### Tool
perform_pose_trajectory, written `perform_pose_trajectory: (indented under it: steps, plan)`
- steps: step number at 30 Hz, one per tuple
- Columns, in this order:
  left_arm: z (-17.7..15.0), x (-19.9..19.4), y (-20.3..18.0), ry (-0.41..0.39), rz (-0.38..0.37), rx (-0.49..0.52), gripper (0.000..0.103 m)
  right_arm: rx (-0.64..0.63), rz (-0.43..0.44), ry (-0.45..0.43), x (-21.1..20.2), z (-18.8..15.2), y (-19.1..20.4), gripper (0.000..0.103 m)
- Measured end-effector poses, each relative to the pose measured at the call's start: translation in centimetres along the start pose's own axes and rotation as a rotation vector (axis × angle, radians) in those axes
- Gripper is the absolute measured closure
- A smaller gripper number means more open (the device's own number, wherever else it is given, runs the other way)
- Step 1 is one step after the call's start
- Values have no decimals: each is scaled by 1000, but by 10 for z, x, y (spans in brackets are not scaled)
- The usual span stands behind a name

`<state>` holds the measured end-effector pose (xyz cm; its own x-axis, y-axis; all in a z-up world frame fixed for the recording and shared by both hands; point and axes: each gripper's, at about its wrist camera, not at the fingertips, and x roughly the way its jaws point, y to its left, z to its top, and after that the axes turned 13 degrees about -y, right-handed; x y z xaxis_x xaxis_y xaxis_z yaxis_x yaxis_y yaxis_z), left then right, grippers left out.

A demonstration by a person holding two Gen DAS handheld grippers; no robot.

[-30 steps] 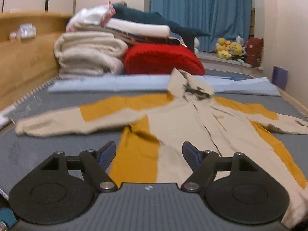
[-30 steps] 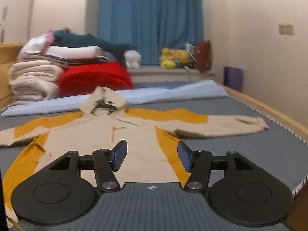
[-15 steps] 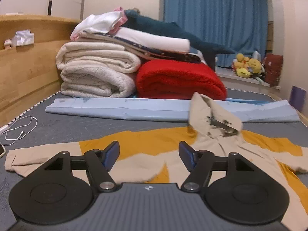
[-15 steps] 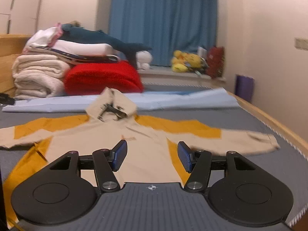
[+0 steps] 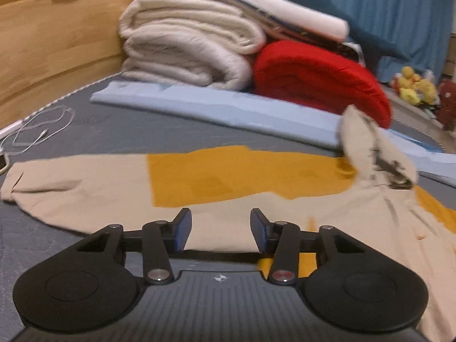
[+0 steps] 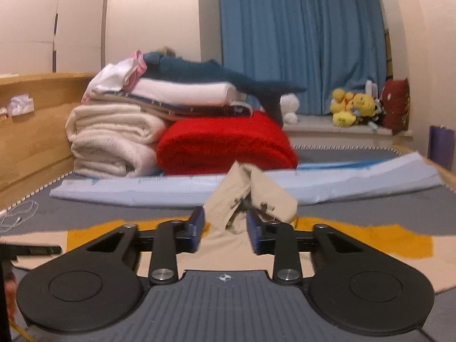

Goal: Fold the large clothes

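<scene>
- Both grippers have just been closing their jaws, with nothing pinched yet.
- Left gripper (image 5: 219, 229) is half open, low over the hoodie (image 5: 233, 171) near its left sleeve.
- Right gripper (image 6: 225, 232) is narrow, with the hood (image 6: 250, 196) just past its tips.
- Hoodie lies flat on the grey bed (image 5: 119, 122), not folded.
- Earlier both grippers were wider and back by the bottom hem; now they are up near the sleeve and hood, ready to grab.

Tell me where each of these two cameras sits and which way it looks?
Left wrist: rides the left gripper, looking along its fingers over the beige-and-mustard hooded jacket's sleeve.
Right wrist: rides the right gripper, facing the jacket's hood.
Each shows only its own black jaws, just closing, nothing gripped.
Both share the folded red blanket and blue curtain.
</scene>
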<state>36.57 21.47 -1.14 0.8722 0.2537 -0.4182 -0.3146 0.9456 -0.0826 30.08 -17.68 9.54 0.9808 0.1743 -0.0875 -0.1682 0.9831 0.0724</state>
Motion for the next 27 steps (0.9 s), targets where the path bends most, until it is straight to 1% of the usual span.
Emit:
perform_pose_trajectory:
  steps: [1, 2, 3, 4, 6, 8, 10, 14, 16, 21, 24, 27]
  plan:
    - [-1, 5, 10, 9, 20, -8, 53, -10, -5, 43, 7, -8, 3, 78]
    - [-1, 12, 20, 19, 43, -21, 53, -17, 9, 88, 15, -14, 6, 82]
    - [-1, 20, 33, 31, 66, -41, 53, -14, 34, 99, 18, -18, 7, 83]
    - [0, 26, 44, 40, 84, -60, 53, -15, 60, 90, 21, -20, 10, 83]
    - [1, 39, 71, 57, 134, -102, 52, -71, 92, 39, 23, -21, 18, 83]
    - [2, 49, 98, 75, 187, -150, 51, -115, 113, 25, 25, -23, 22, 83]
    - [4, 56, 129, 93, 230, -230, 49, -120, 128, 40, 29, -25, 20, 83]
    - [4, 62, 178, 123, 317, -342, 46, -142, 120, 96, 39, -30, 16, 82]
    - [3, 63, 196, 128, 350, -384, 43, -148, 106, 123, 44, -33, 14, 82]
    - [-2, 72, 232, 145, 409, -480, 43, -131, 111, 171, 52, -42, 13, 82]
    - [-11, 79, 248, 161, 441, -536, 43, -101, 111, 214, 59, -47, 11, 82]
    - [-17, 82, 257, 161, 463, -559, 45, -55, 116, 267, 67, -53, 11, 82]
